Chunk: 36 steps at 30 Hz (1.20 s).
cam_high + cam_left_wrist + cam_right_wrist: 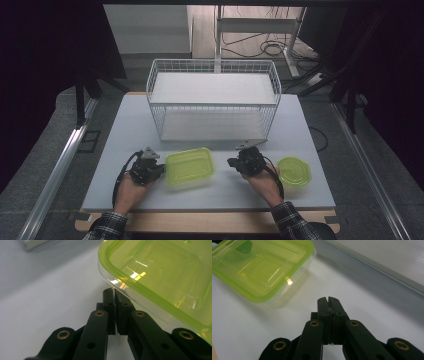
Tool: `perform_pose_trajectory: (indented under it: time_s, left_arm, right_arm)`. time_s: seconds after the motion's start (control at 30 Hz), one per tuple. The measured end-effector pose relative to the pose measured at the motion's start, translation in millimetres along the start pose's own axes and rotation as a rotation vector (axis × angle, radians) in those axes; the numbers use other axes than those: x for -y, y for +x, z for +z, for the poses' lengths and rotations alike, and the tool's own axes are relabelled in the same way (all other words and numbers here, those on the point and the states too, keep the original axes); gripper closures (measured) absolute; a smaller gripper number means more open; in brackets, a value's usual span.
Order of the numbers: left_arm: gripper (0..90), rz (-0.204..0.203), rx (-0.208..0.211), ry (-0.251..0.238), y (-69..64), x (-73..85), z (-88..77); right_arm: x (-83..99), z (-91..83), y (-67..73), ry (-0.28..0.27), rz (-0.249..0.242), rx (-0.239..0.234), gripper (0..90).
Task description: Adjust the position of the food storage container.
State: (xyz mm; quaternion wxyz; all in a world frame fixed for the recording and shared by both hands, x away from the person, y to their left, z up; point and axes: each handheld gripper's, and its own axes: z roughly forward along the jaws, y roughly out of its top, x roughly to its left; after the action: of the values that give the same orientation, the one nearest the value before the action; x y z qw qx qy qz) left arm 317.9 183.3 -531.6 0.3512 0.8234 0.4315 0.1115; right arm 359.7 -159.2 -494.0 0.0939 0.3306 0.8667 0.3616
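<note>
The box (190, 166) sits near the desk's (125, 130) front edge, midway along it. The left gripper (159, 169), jaws pressed together and empty, has its tips at the box's left wall, just under the green lid (160, 272). The right gripper (231, 162), also closed on nothing, points at the box from the right, apart. To move it well, bring both closed tips squarely against opposite walls, low, pressing evenly.

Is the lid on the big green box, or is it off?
On. The green lid sits flat over the clear box, its rim wrapping the top edge all around.
</note>
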Motion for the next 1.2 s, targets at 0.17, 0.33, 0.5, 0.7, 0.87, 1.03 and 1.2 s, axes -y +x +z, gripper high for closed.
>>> perform_pose_trajectory:
  time_s: [0.17,0.33,0.5,0.7,0.87,1.03,1.2]
  left_arm:
    - [87.6,0.05,0.033,0.01,-15.0,-9.0,8.5]
    - [87.2,0.081,0.062,0.012,-28.0,-14.2,13.6]
    - [86.7,0.114,0.099,0.014,-41.1,-16.3,15.5]
    - [81.4,0.116,0.079,-0.011,-43.1,-11.3,4.9]
    - [58.3,0.081,0.035,-0.054,-35.1,-0.1,-9.8]
    - [34.1,0.087,0.016,-0.088,-34.6,8.4,-17.5]
    - [12.4,0.091,0.009,-0.082,-38.7,12.0,-19.3]
  right_arm:
    - [1.6,2.9,2.6,0.019,-0.004,0.005,87.5]
    - [4.9,-2.0,2.5,0.029,-0.001,0.023,87.4]
    - [11.7,-11.7,-1.7,0.037,0.011,0.049,87.4]
    - [15.2,-19.6,-6.6,0.035,0.004,0.092,84.2]
    - [18.7,-30.5,-8.5,-0.006,0.016,0.093,73.7]
    - [22.5,-39.5,-8.7,-0.045,0.035,0.066,61.2]
    - [25.5,-42.5,-5.6,-0.07,0.039,0.058,41.3]
